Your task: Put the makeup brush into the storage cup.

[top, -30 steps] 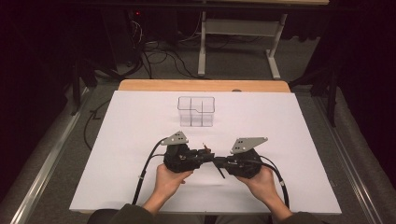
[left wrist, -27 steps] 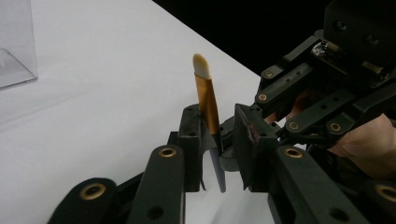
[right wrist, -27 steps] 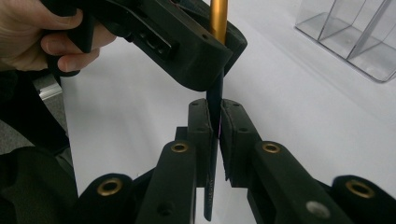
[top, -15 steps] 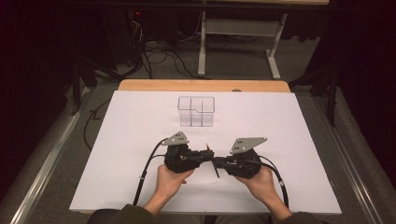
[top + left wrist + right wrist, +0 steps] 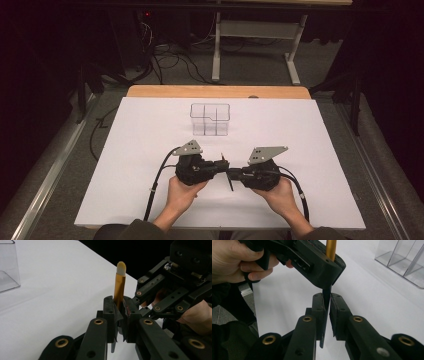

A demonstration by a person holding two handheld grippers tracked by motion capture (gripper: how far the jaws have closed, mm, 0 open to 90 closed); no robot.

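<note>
You hold a small makeup brush (image 5: 119,287) between both tools above the white table (image 5: 320,145); your left gripper (image 5: 119,315) is clamped on its gold ferrule, your right gripper (image 5: 326,312) pinches its dark handle; the clear organizer (image 5: 210,120) sits well apart, so stowing probably remains; the left gripper view alone shows the pale bristle tip, the high view the whole layout

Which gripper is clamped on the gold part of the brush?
The left gripper grips the brush by its gold ferrule; the right gripper pinches the thin dark handle end instead.

Brush (image 5: 119,287) middle hidden (probably by pads).
</note>
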